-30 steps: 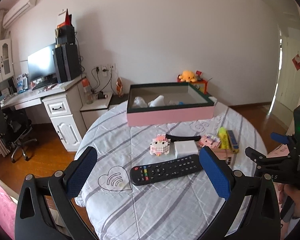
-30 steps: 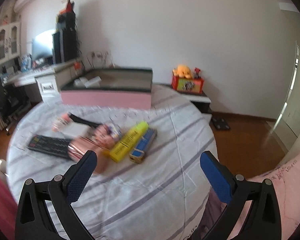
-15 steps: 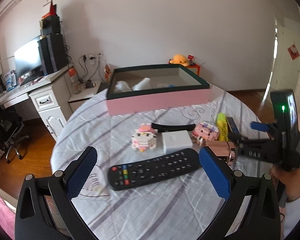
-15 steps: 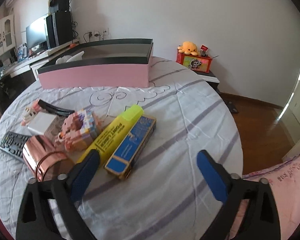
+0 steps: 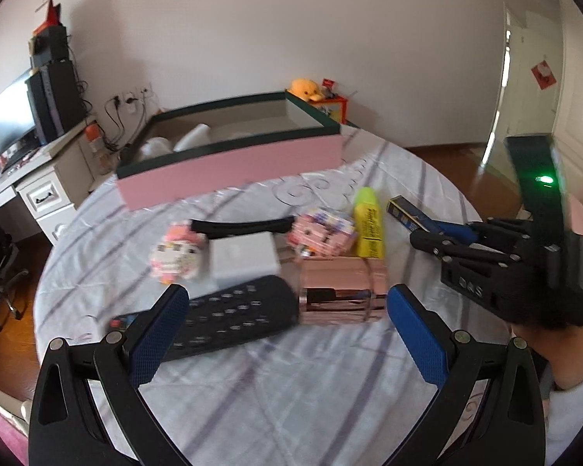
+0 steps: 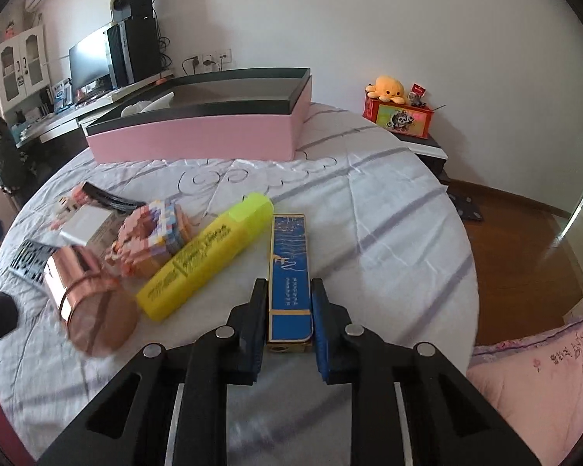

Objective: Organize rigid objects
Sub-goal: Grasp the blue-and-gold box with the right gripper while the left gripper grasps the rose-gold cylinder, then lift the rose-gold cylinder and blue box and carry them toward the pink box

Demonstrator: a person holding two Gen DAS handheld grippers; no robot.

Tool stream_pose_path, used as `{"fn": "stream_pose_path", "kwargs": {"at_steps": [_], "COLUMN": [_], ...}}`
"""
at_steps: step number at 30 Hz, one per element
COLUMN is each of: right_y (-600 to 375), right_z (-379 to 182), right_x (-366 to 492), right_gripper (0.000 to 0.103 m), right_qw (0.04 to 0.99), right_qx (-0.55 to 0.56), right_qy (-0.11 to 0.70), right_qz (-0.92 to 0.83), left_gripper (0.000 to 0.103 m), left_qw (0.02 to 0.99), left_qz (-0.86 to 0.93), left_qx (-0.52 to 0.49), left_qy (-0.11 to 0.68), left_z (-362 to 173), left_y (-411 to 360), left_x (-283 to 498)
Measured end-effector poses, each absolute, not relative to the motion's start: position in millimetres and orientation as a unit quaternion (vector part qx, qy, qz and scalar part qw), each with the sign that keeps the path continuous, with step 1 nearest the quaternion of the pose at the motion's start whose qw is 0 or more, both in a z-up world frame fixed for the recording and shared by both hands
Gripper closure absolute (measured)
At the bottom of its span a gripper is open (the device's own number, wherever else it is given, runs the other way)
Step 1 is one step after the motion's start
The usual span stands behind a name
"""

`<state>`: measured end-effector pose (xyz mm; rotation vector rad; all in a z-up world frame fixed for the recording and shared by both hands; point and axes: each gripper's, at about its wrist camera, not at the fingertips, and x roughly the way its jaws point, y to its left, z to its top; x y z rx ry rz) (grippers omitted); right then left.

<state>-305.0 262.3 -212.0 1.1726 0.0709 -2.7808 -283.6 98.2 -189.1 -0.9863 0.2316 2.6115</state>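
1. A round table (image 6: 388, 209) with a striped white cloth stood in a white-walled room with a wooden floor.
2. A pink box (image 6: 198, 136) sat at the table's far side; a desk (image 5: 39, 190) with a monitor (image 5: 7, 116) stood left of the box.
3. In front of the box lay a yellow marker (image 6: 210, 256), a copper tin (image 5: 338, 295) and a remote (image 5: 229, 314).
4. The right gripper (image 6: 289, 310) had just closed, pinching a blue box (image 6: 290, 272) just right of the marker.
5. The left gripper (image 5: 287, 334) hung near the remote, jaws spread wide and holding nothing.
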Motion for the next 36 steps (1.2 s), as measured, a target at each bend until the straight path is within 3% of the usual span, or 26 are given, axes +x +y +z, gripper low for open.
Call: {"fn": "stream_pose_path", "kwargs": {"at_steps": [6,8,10,14,20,26,27,29,36], "right_y": [270.3,272.1,272.8,274.5,272.6,264.9,263.7,263.6,260.0], "right_z": [-211.8,-211.9,-211.6,-212.6,-211.5,-212.2,-212.7,-212.8,-201.8], "right_x": [-283.2,-282.6,-283.0,-284.4,-291.3,-304.3,-304.2,-302.7,-286.5], "right_gripper": [0.082,0.082,0.082,0.082,0.081,0.07,0.07,0.082,0.082], "right_qw": [0.071,0.073,0.075,0.077,0.075,0.072,0.074,0.079,0.104], "right_qx": [0.387,0.386,0.385,0.384,0.383,0.385,0.385,0.382,0.369], "right_qy": [0.012,0.01,0.009,0.004,0.005,0.025,0.028,0.023,-0.006], "right_qz": [-0.919,-0.919,-0.92,-0.92,-0.92,-0.92,-0.92,-0.921,-0.924], "left_gripper": [0.001,0.012,0.031,0.047,0.047,0.047,0.047,0.047,0.047], "left_qw": [0.166,0.169,0.17,0.186,0.194,0.201,0.202,0.204,0.22], "left_qz": [0.916,0.914,0.91,0.902,0.9,0.9,0.9,0.901,0.905], "left_qx": [-0.348,-0.351,-0.359,-0.369,-0.363,-0.362,-0.362,-0.36,-0.344], "left_qy": [0.115,0.118,0.118,0.126,0.142,0.137,0.134,0.13,0.121], "left_z": [-204.3,-206.8,-210.3,-217.4,-218.2,-217.3,-216.6,-214.8,-199.3], "left_y": [124.6,129.1,132.1,138.2,144.2,143.9,142.8,140.7,129.9], "left_x": [-288.3,-290.8,-295.1,-300.0,-299.8,-302.3,-301.8,-299.9,-283.8]}}
